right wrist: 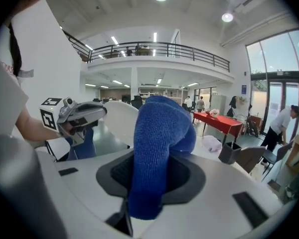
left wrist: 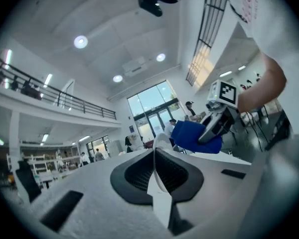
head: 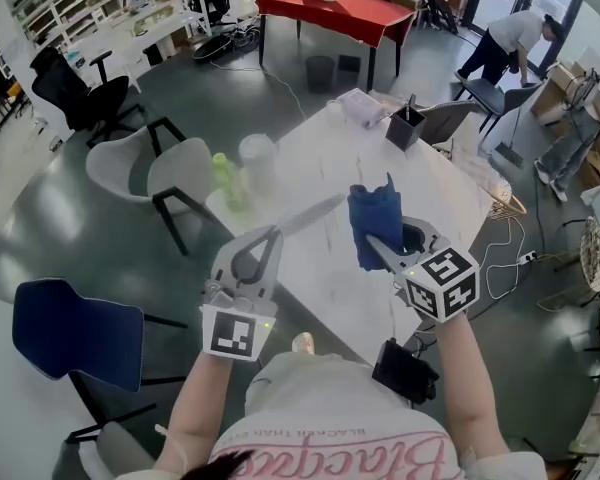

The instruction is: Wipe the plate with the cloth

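Nearest, above the near edge of the white counter (head: 320, 298): left gripper (head: 268, 238), fingers shut tight on the rim of the plate (head: 315, 213). Plate held clear of the counter, turned on edge, showing from above as little more than a thin white sliver. Broad white face turned toward the right gripper's camera.

Just beside it, to the right: right gripper (head: 375, 246), fingers clamped on a folded blue cloth (head: 375, 218), a thick wad poking out beyond the fingertips. Cloth close to the plate near its far end. Touching or a narrow gap apart: impossible to tell from any view.

Judging by that: both pick-ups done, plate and cloth each in a firm grip and held close together in the air. Wiping itself either just starting or not yet begun. No smear, streak or dirt visible on the plate to mark any part as cleaned. Left to do, most likely: press the cloth on the face, rub across it, perhaps turn the plate for the other side, then set both down.

Farther along the counter, untouched: a green bottle (head: 226, 180) and a clear container (head: 257, 156) by the left edge, a black pen holder (head: 404, 128) and a pale packet (head: 360, 108) toward the far corner.

Beyond: chairs (head: 150, 173), a red table (head: 335, 13) and a person (head: 505, 38) bent over near the glass doors.
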Motion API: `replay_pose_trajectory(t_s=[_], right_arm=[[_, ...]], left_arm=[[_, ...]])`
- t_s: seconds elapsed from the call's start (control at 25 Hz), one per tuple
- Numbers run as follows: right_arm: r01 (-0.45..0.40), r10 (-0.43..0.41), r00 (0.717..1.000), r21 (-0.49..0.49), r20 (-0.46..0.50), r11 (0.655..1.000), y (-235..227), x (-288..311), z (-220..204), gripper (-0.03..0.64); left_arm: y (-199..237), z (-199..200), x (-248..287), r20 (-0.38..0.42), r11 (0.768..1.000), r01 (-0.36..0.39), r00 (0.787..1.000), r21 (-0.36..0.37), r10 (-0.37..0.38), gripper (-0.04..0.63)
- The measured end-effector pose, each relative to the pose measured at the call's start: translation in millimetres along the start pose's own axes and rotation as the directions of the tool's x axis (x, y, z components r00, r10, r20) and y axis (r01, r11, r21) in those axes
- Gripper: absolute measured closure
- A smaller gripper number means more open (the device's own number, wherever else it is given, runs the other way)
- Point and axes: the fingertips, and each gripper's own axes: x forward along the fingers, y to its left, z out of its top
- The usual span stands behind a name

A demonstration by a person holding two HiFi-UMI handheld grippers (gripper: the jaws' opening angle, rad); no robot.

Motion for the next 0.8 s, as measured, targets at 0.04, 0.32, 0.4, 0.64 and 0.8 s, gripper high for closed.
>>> replay_pose_trajectory(t_s=[0.04,0.32,0.4,0.64,0.8], right_arm=[[0.012,-0.013,1.000,0.016,0.027,1.000,1.2,-1.9,4.1,0.500],[0.062,-0.082,0.988,0.149,0.128,0.987,7.8,-6.1,13.2,0.500],[0.064,-0.085,0.988,0.160,0.132,0.985,11.4,-6.1,12.3,0.500],[0.084,-0.105,0.985,0.151,0.136,0.985,17.2,-10.9,10.8,0.500],[0.108,-0.130,0.982,0.157,0.137,0.982,13.0,-15.3,8.9,0.500]], left_arm=[[4.3,-3.6,1.5,-0.018,0.997,-0.030,0.999,-0.074,0.029,0.581],[26.5,-19.2,13.5,-0.072,0.887,-0.160,0.987,-0.434,0.143,0.581],[26.6,-21.3,16.1,-0.083,0.866,-0.174,0.985,-0.469,0.152,0.581],[21.1,-19.5,19.0,-0.087,0.873,-0.178,0.984,-0.454,0.156,0.581],[19.0,-19.0,19.5,-0.086,0.866,-0.184,0.983,-0.465,0.163,0.582]])
